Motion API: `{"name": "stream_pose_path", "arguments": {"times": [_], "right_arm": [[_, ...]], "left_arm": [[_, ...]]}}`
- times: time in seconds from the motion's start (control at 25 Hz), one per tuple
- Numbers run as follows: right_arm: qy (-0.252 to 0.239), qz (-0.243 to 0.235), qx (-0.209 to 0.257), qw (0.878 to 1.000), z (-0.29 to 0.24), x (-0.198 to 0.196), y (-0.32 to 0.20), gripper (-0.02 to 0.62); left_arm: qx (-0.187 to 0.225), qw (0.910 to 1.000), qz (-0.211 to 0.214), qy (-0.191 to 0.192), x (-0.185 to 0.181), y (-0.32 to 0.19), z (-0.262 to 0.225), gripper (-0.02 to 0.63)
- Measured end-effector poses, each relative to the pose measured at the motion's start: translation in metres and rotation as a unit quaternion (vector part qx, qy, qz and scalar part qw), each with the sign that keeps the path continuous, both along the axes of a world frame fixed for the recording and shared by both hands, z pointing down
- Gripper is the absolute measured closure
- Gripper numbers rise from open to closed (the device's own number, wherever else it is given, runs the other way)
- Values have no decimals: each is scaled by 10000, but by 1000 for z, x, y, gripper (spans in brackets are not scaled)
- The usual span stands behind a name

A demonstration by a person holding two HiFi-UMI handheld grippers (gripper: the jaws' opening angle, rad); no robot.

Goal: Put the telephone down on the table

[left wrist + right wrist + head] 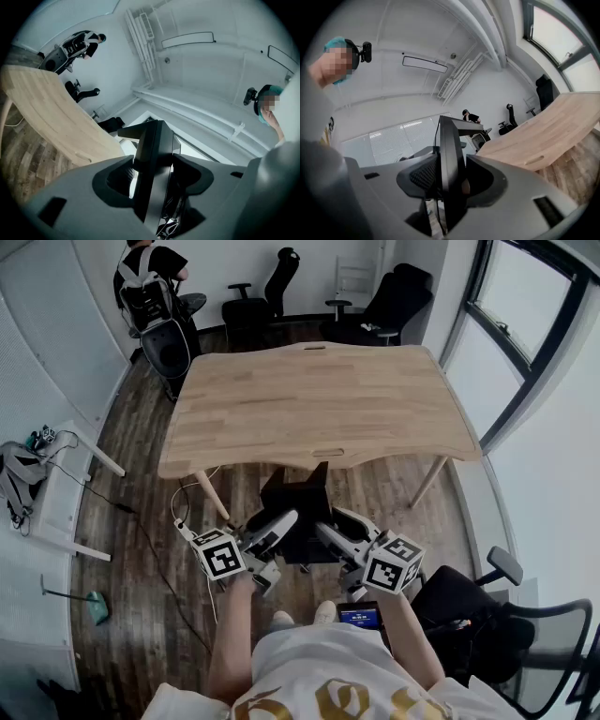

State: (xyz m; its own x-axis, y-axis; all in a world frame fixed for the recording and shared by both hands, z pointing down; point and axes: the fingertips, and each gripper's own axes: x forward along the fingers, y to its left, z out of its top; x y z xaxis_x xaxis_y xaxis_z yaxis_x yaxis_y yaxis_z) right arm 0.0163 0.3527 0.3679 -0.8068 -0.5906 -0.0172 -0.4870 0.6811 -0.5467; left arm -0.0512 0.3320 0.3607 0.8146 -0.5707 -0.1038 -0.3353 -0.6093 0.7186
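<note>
The telephone (302,510) is a black, angular unit held in the air in front of the person, below and just short of the front edge of the wooden table (319,399). My left gripper (279,526) is shut on its left side and my right gripper (326,532) on its right side. In the left gripper view the telephone (154,159) stands edge-on between the jaws of the left gripper (152,185), with both pads against it. The right gripper view shows the same edge-on telephone (449,159) clamped in the right gripper (450,185). The tabletop is bare.
Black office chairs (272,292) stand behind the table, and a seated person (150,277) is at the far left. A white side table (56,502) with small items is at the left, and cables (141,521) lie on the wooden floor. Another black chair (487,624) is close on the right.
</note>
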Motion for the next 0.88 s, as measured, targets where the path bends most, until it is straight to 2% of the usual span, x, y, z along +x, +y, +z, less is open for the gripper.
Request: {"name": "stream_pose_path", "arguments": {"times": [0.56, 0.88], "right_arm": [[-115, 100, -121, 9998, 1, -1, -3, 411], [-209, 130, -168, 9996, 4, 13, -7, 411]], "left_arm": [[-114, 9999, 25, 33, -2, -2, 3, 367], [-111, 9999, 70, -12, 12, -7, 5, 367]]}}
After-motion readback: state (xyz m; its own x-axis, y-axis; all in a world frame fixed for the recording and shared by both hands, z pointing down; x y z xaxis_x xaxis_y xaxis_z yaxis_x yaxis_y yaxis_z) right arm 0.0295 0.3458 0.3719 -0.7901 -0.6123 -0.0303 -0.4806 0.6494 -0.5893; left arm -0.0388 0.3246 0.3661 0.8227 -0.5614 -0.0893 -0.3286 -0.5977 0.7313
